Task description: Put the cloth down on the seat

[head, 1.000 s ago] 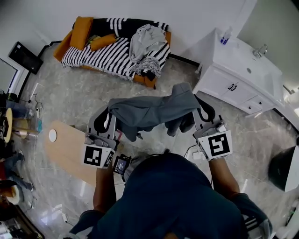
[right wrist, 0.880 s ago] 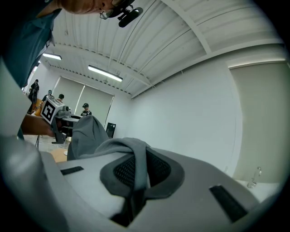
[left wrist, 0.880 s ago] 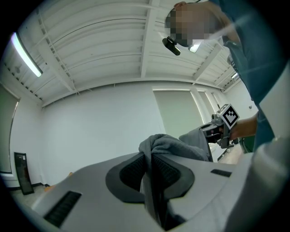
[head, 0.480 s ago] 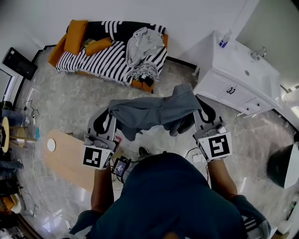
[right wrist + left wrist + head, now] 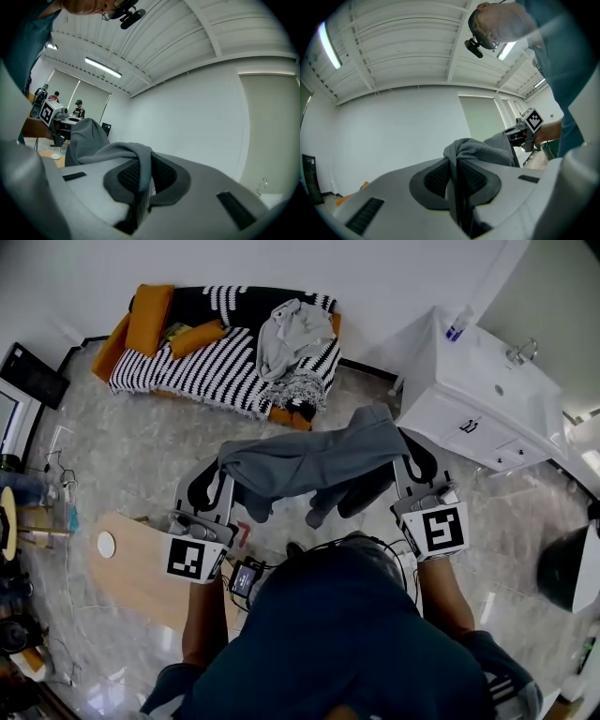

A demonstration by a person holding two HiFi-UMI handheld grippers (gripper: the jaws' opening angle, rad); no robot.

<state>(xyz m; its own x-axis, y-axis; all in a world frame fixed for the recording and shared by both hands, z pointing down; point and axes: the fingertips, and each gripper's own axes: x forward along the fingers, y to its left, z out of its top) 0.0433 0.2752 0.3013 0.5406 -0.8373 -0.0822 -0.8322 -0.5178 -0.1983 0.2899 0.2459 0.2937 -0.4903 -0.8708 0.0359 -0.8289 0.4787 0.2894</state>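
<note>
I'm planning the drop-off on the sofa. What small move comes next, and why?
Probably carry the grey cloth forward toward the striped sofa: it hangs stretched between the left gripper and right gripper, both jaws shut on it, with floor between cloth and sofa.

l gripper point(image 5: 221, 470), r gripper point(image 5: 401, 448) = 2; grey cloth point(image 5: 309, 460) x1; sofa point(image 5: 202, 357) x1; cabinet point(image 5: 487, 399) x1; table point(image 5: 141, 568) x1

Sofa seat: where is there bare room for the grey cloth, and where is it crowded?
Bare: the striped seat, its front stretch between the orange cushions and the pale clothes pile. Crowded: the right end under that pile, and the left back with the cushions.
</note>
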